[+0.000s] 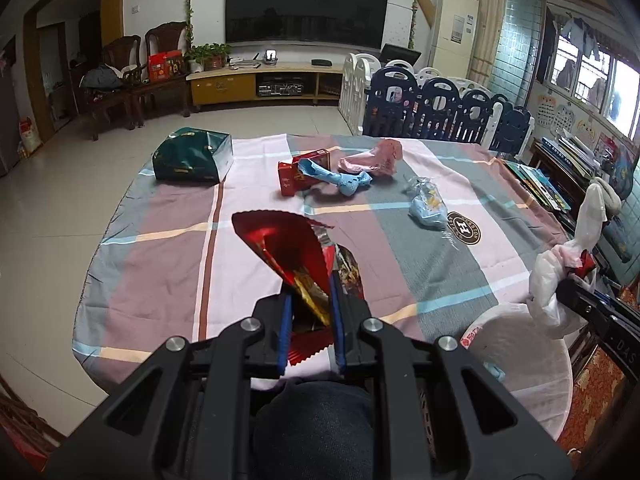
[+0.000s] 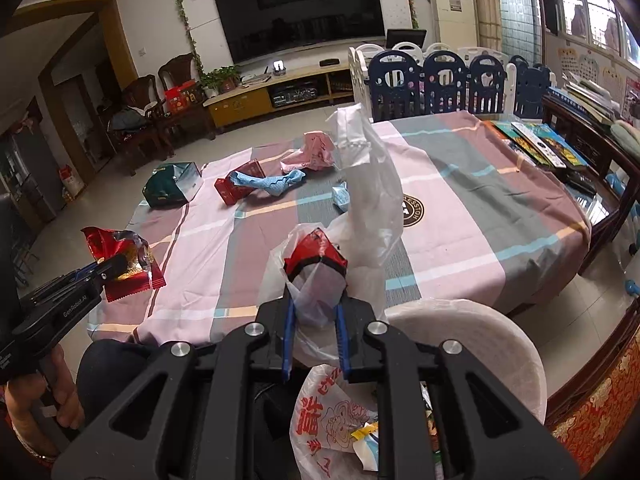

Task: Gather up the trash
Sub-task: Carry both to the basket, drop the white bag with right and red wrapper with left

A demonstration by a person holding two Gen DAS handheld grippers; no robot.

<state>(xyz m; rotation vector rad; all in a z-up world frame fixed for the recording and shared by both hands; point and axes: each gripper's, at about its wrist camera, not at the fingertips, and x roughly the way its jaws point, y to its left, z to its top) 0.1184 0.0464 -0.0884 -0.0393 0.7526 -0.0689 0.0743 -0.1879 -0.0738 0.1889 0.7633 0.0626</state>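
Observation:
My left gripper [image 1: 310, 280] is shut on a red foil snack wrapper [image 1: 280, 240] and holds it above the table's near edge; it also shows in the right wrist view [image 2: 120, 256]. My right gripper [image 2: 314, 276] is shut on the handle of a white plastic bag [image 2: 372, 184], held at the table's near right; the bag also shows in the left wrist view [image 1: 560, 276]. More trash lies on the checked tablecloth [image 1: 400, 272]: a red box [image 1: 298, 174], a blue wrapper [image 1: 336, 176], a pink bag [image 1: 372, 158], a clear-and-blue wrapper [image 1: 426, 204] and a dark green box [image 1: 192, 154].
A white round stool [image 2: 472, 344] stands below the bag at the near right. A printed plastic bag [image 2: 332, 416] with trash hangs under my right gripper. Books [image 2: 536, 144] lie on a side table to the right. A playpen fence [image 1: 440, 108] stands behind the table.

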